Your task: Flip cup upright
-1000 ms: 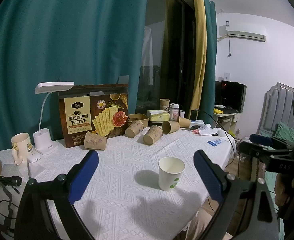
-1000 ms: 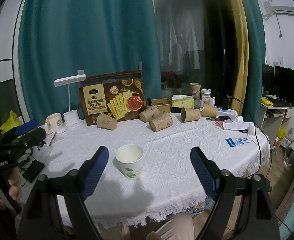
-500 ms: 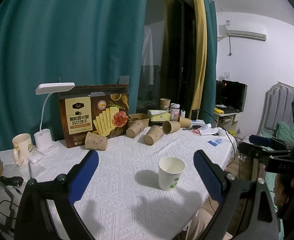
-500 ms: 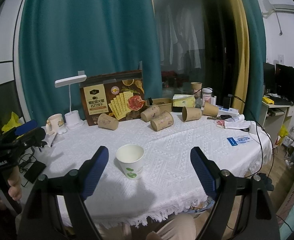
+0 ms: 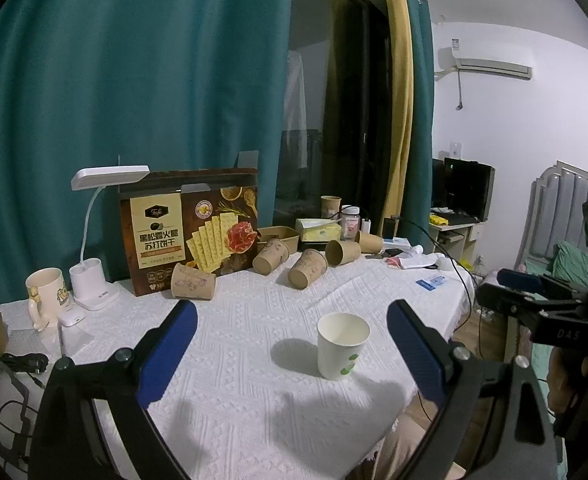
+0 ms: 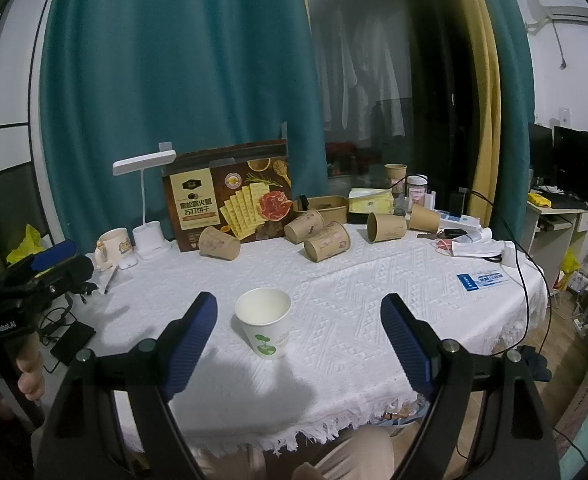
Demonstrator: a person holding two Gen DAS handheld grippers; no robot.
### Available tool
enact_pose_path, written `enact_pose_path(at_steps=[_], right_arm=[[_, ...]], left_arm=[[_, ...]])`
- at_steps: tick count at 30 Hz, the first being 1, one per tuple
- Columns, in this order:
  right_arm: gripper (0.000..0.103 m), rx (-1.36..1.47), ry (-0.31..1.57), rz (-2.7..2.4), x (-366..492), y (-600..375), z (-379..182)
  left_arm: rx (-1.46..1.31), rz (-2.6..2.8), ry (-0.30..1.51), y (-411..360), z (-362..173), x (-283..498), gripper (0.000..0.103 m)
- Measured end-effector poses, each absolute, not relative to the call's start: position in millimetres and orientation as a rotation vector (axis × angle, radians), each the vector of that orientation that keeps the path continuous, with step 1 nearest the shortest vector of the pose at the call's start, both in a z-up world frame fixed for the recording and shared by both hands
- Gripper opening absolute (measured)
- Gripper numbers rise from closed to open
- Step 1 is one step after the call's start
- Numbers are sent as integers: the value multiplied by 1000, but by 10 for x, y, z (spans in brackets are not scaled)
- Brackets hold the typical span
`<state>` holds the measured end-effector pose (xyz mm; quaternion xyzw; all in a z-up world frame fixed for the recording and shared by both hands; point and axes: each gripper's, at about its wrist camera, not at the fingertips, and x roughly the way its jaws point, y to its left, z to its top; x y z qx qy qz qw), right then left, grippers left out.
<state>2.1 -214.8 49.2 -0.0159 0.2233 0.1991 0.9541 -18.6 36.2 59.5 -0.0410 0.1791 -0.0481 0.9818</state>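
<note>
- Near the front edge of the tabletop (image 5: 253,380), the white paper cup (image 5: 342,345) is already standing upright, mouth up, apart from everything else.
- Both grippers are hanging back short of it, neither one touching it: the left gripper (image 5: 291,354) has its blue pads spread wide and is holding nothing, and the right gripper (image 6: 298,346) is equally wide and empty.
- Judging from this, the white cup needs no flip; the work left is probably among the brown paper cups (image 6: 327,241) lying on their sides along the far edge, in front of the cracker box (image 6: 229,204).
- For a clean flip, one gripper should be approaching a lying cup across its side wall, near the middle of its length, with the pads closing only lightly, since thin paper is likely crushing under a hard squeeze.
- While rolling the wrist to bring the mouth upward, the cup's base should be lowering flat onto the cloth before the pads are letting go.
- Reaching to the far row means passing over the white cup, so a high path is safer than a low sweep.
</note>
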Motion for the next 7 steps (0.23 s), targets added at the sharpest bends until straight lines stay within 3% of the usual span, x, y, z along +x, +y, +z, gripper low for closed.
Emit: enact_pose_path(at_steps=[7], right_arm=[[82, -32, 454, 405, 20, -2156, 489]], left_arm=[[-82, -100, 365, 363, 587, -173, 96]])
